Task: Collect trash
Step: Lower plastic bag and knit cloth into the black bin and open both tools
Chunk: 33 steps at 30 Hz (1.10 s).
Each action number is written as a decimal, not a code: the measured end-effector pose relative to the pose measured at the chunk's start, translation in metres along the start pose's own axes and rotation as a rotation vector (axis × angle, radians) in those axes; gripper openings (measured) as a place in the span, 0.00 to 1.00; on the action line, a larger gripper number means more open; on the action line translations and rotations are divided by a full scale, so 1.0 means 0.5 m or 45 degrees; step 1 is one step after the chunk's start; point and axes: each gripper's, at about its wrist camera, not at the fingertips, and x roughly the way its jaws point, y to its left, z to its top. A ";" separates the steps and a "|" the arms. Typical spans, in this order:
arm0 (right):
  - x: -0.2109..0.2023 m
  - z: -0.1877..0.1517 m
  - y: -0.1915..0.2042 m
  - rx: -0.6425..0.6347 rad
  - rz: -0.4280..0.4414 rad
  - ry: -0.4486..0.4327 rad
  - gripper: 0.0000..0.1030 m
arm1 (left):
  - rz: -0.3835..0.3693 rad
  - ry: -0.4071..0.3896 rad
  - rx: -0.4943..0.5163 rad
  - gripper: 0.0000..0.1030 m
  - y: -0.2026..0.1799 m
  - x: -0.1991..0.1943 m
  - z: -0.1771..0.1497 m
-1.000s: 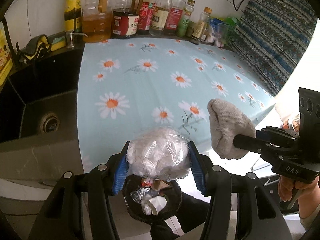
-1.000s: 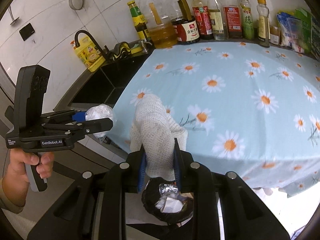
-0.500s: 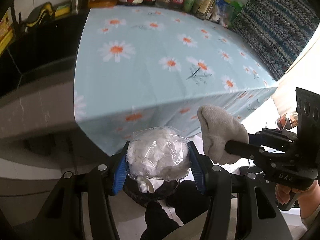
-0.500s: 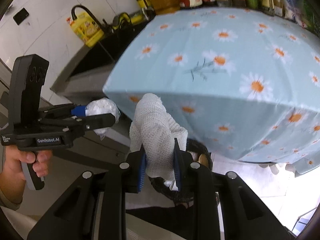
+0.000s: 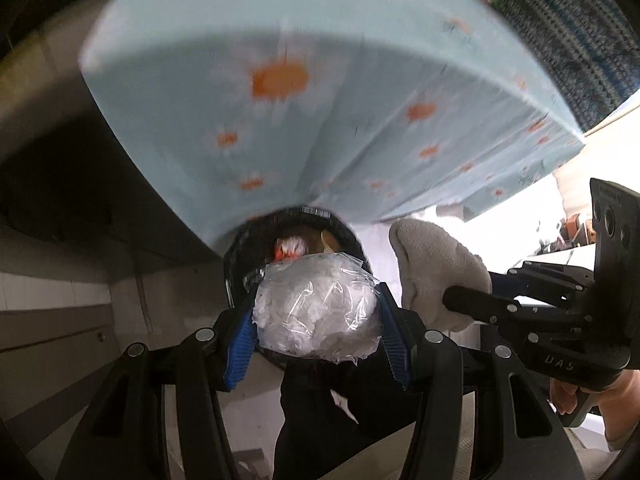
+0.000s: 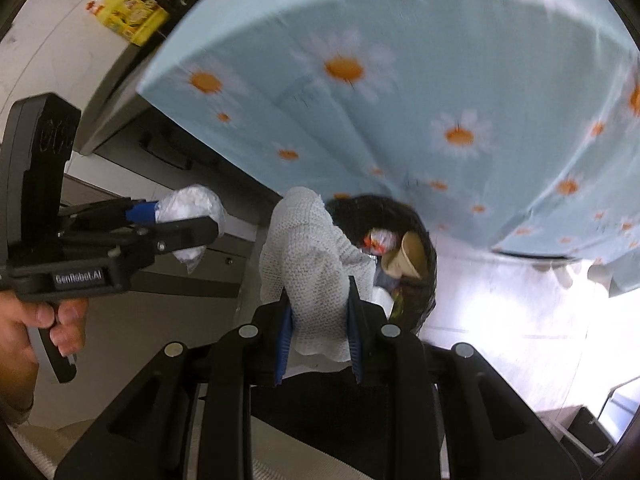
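My left gripper [image 5: 316, 332] is shut on a crumpled clear plastic bag [image 5: 316, 308] stuffed with white paper, held just above the black trash bin [image 5: 240, 248]. My right gripper [image 6: 318, 336] is shut on a white knitted cloth [image 6: 308, 248], held over the near rim of the same bin [image 6: 428, 248]. The bin stands on the floor under the table edge and holds a paper cup [image 6: 408, 256] and wrappers. In the right wrist view the left gripper [image 6: 188, 224] with its bag is to the left of the bin; in the left wrist view the right gripper [image 5: 460, 296] with the cloth [image 5: 432, 268] is beside the bin's right.
A light blue daisy tablecloth [image 6: 400, 80] hangs over the table edge right above the bin. Grey cabinet fronts [image 5: 60, 300] stand at the left. A yellow package [image 6: 128, 12] sits by the sink. White floor [image 6: 520, 300] lies to the right.
Both grippers have dropped from above the tabletop to below the table edge and now hang over the bin. Each still holds its item.
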 end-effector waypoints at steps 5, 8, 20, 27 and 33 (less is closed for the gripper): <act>0.063 -0.015 -0.042 0.083 0.006 0.081 0.25 | 0.028 0.080 -0.029 0.52 0.014 0.069 -0.013; 0.102 -0.022 -0.067 0.112 0.002 0.132 0.25 | 0.035 0.135 -0.069 0.52 0.031 0.116 -0.025; 0.233 -0.032 -0.135 0.260 0.014 0.267 0.25 | 0.093 0.261 -0.119 0.52 0.070 0.255 -0.037; 0.250 -0.031 -0.139 0.289 0.011 0.281 0.26 | 0.087 0.293 -0.132 0.52 0.069 0.281 -0.040; 0.226 -0.024 -0.145 0.350 0.014 0.222 0.49 | 0.088 0.312 -0.174 0.79 0.076 0.273 -0.033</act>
